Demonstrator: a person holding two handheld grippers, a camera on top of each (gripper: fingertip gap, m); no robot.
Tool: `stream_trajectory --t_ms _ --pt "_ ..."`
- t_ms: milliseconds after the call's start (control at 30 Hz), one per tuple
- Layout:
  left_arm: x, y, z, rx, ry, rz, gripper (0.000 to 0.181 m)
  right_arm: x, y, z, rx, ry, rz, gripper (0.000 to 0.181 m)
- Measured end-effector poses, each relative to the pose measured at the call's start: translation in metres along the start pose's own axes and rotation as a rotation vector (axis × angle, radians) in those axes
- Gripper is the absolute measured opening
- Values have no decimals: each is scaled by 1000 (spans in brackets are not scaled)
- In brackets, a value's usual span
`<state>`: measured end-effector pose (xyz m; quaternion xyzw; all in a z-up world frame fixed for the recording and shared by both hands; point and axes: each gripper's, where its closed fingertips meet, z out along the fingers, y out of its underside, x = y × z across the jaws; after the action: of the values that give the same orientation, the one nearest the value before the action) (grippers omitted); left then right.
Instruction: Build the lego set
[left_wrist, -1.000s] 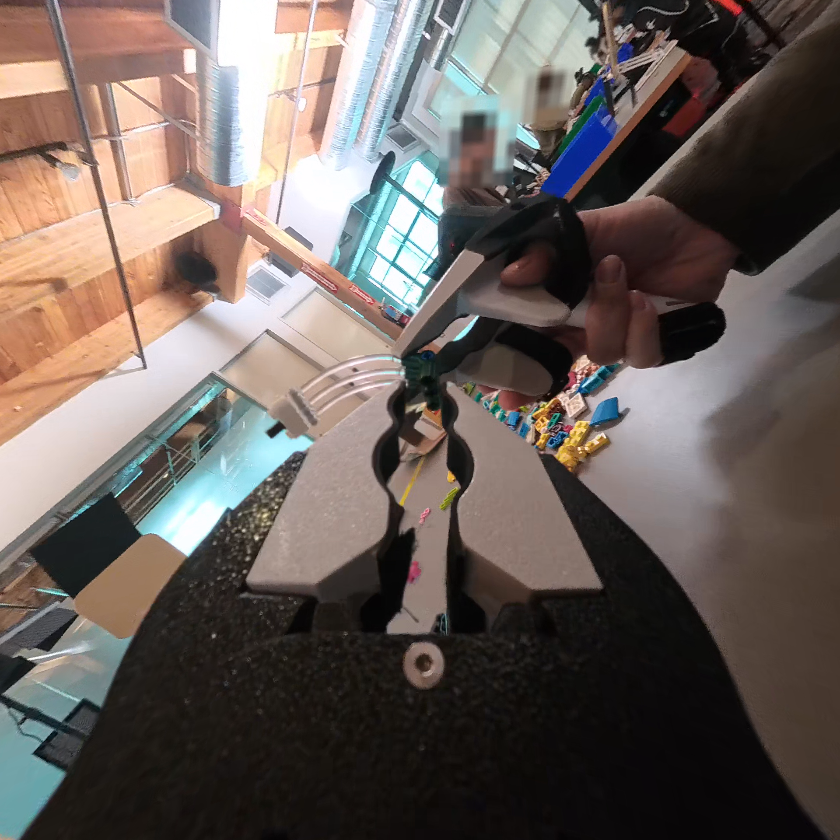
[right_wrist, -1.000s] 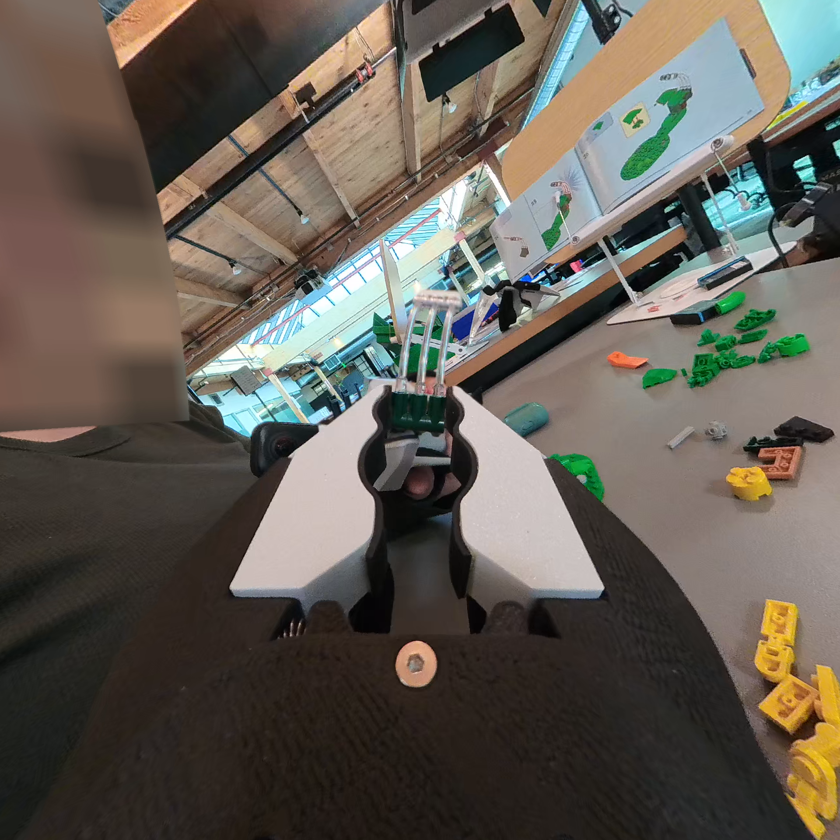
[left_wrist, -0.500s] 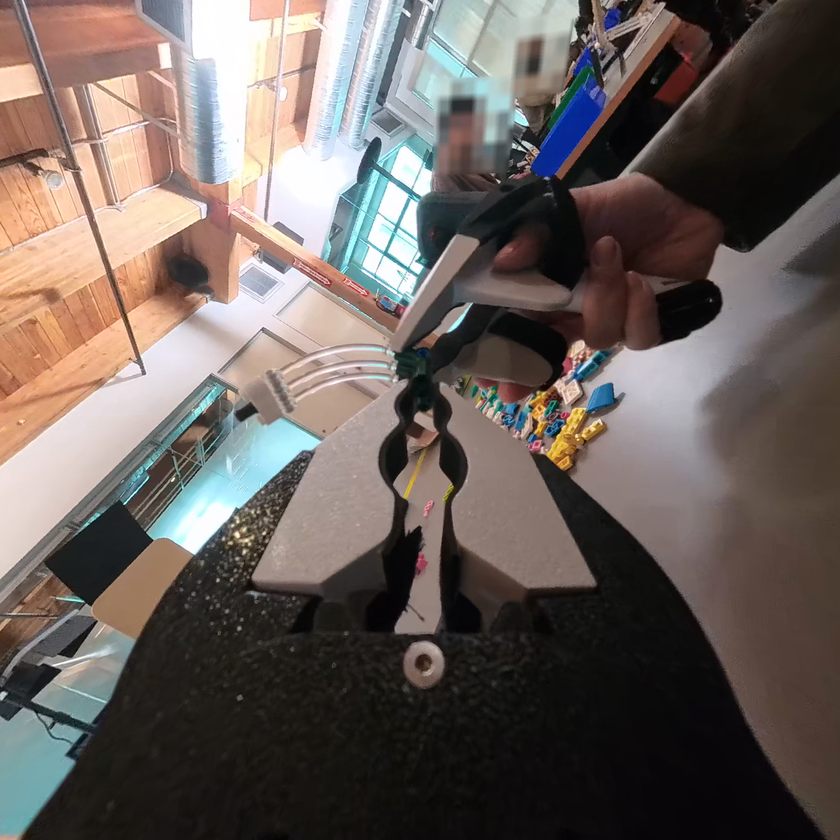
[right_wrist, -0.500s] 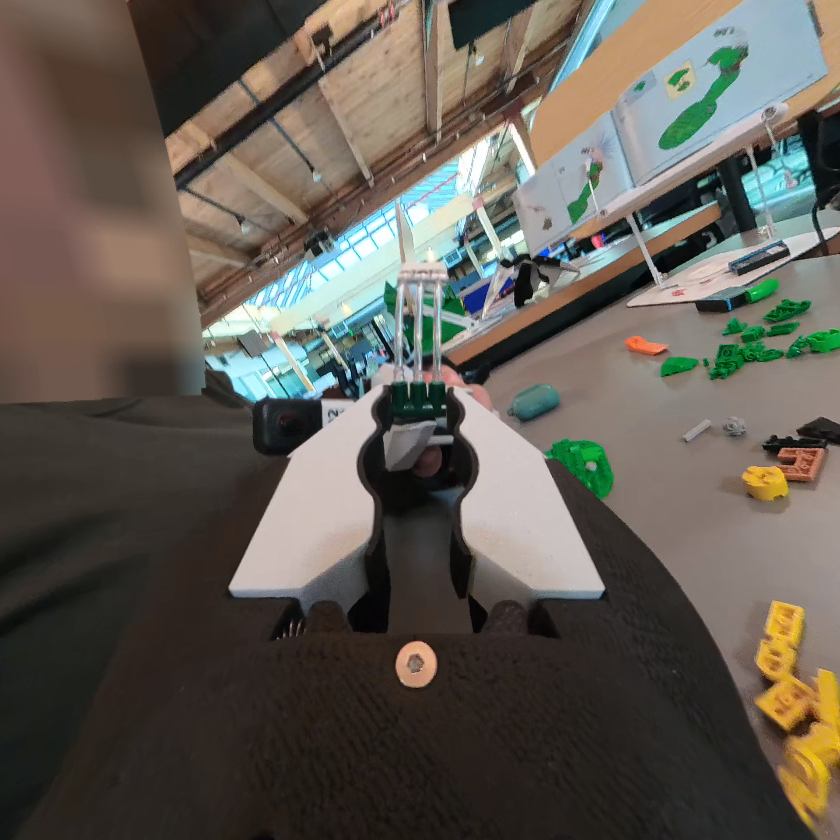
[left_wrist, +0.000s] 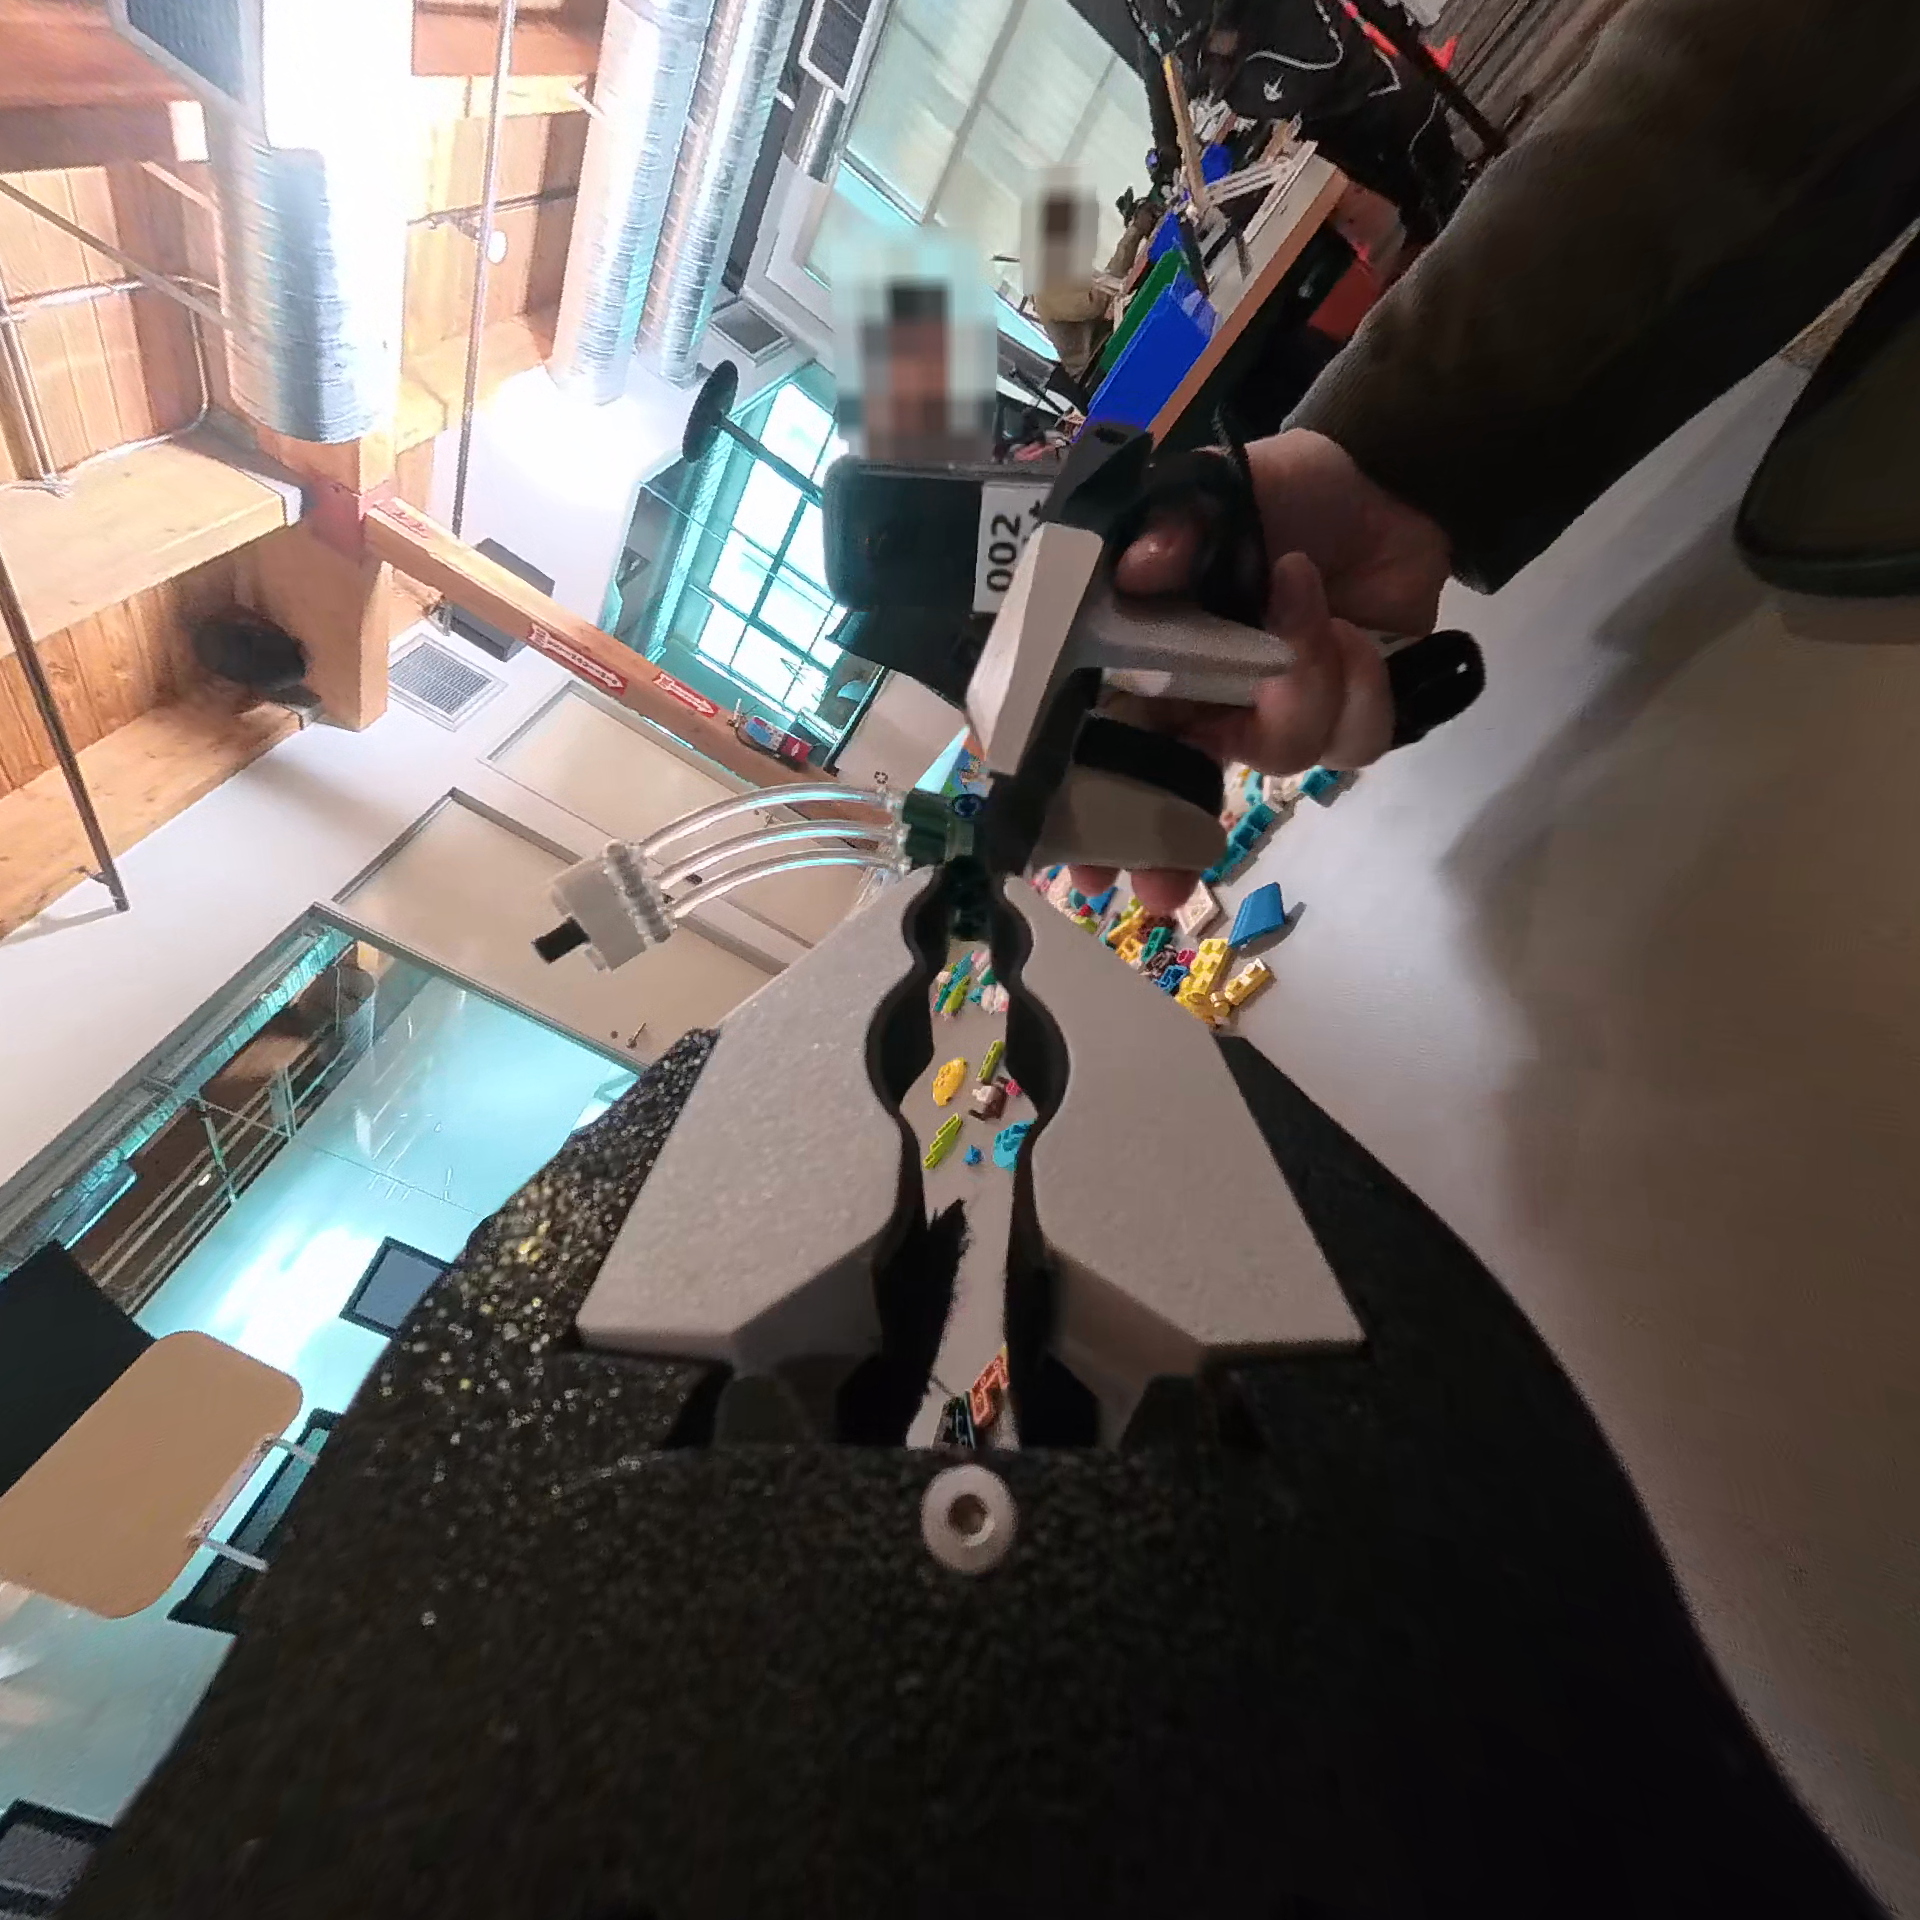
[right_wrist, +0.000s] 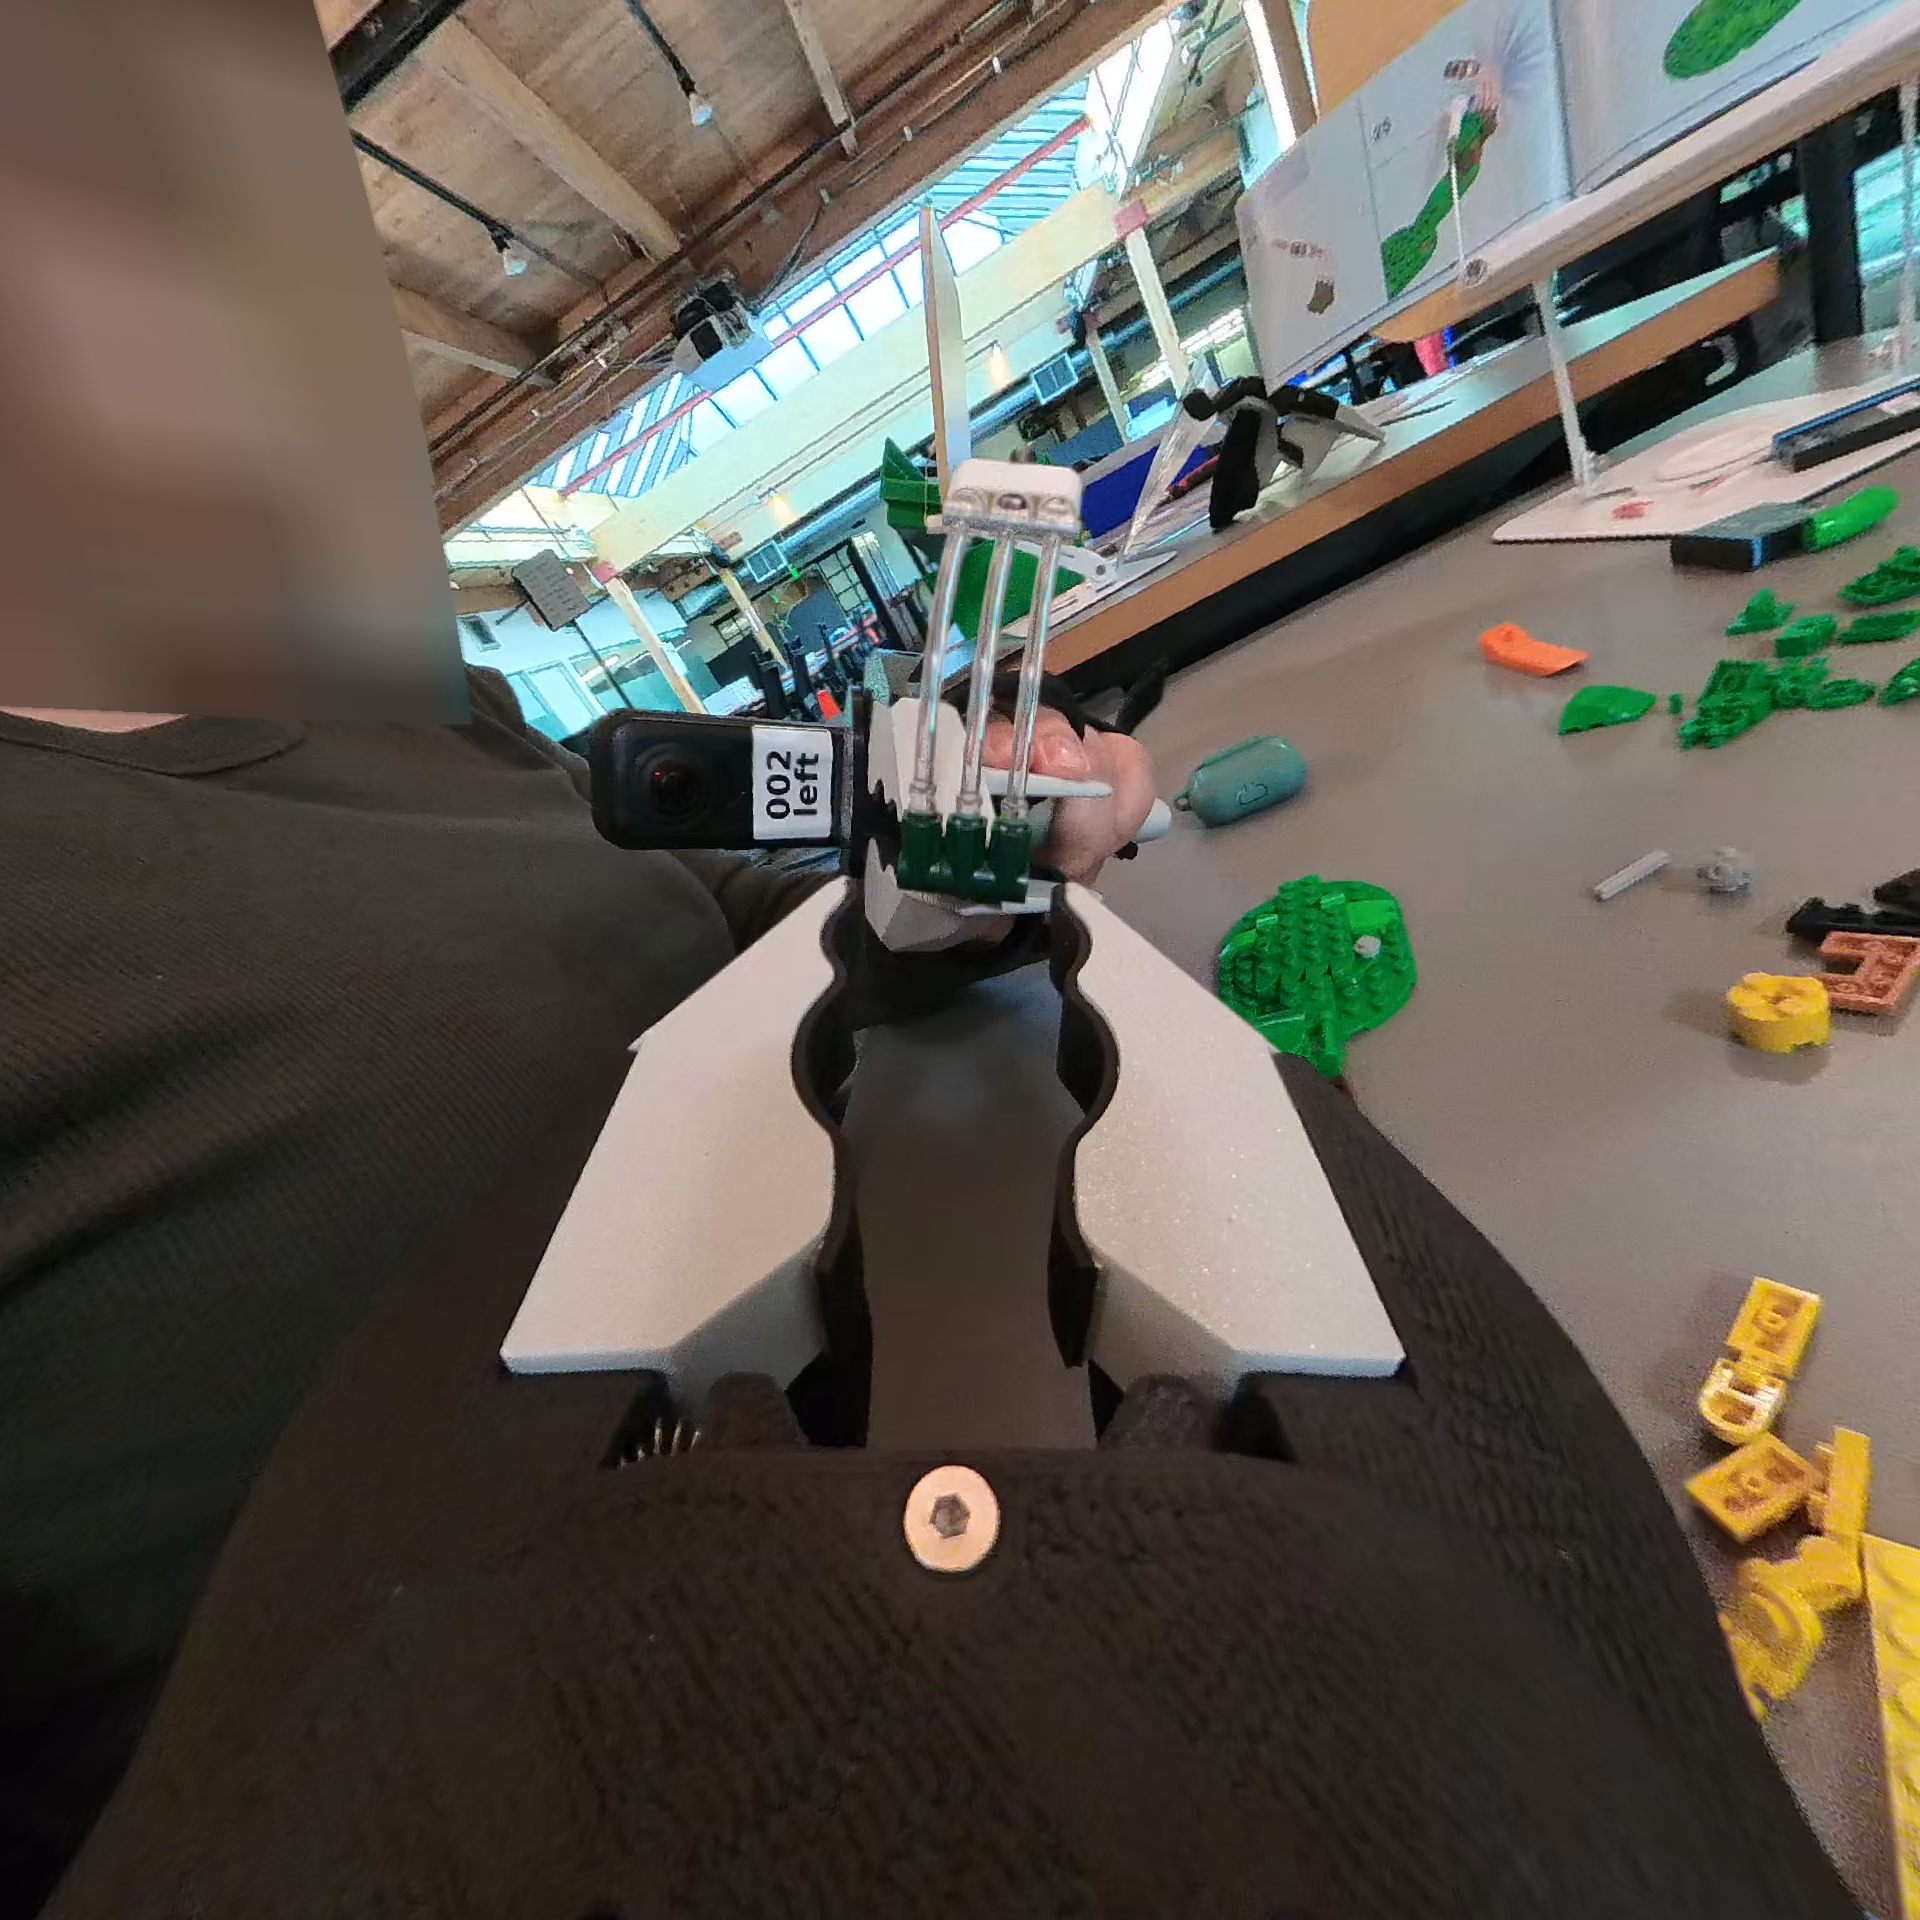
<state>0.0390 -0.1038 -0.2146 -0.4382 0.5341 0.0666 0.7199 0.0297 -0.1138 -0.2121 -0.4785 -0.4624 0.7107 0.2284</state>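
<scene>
A small lego assembly has a dark green base (left_wrist: 935, 826), three clear tubes and a white end piece (left_wrist: 613, 920). My left gripper (left_wrist: 968, 888) is shut on the underside of the base and holds it in the air. In the right wrist view the base (right_wrist: 966, 847) stands upright with the white piece (right_wrist: 1013, 499) on top. My right gripper (right_wrist: 951, 909) is open; its jaws stand wider than the base, just short of it. The right gripper also shows in the left wrist view (left_wrist: 1003, 821), in a person's hand (left_wrist: 1309, 623) beside the base.
On the grey table (right_wrist: 1558, 1091) lie a bright green round plate build (right_wrist: 1314, 961), loose green pieces (right_wrist: 1808, 665), an orange piece (right_wrist: 1527, 649), yellow bricks (right_wrist: 1766, 1455) and a teal pouch (right_wrist: 1247, 779). An instruction booklet (right_wrist: 1434, 177) stands behind. A coloured brick pile (left_wrist: 1205, 966) lies farther off. Left and right tips are no more than a few centimetres apart.
My right gripper was shut on the green base; it has opened and drawn back a little. The assembly stays in my left gripper, which has turned slightly.
</scene>
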Motion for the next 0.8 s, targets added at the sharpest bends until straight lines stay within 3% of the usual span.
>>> stream_trajectory --t_ms 100,467,567,700,800 --pt "3 0 0 0 12 12 3 0 0 2 7 -5 0 24" --pt "8 2 0 -11 40 16 3 3 2 -1 -8 9 -6 24" --pt "10 2 -1 1 77 -96 5 4 3 -1 -35 44 -82 23" --pt "12 43 -6 -182 235 -414 58 20 11 -10 -106 161 -161 23" --pt "27 66 -12 -303 414 -565 63 33 25 -15 -192 229 -185 23"
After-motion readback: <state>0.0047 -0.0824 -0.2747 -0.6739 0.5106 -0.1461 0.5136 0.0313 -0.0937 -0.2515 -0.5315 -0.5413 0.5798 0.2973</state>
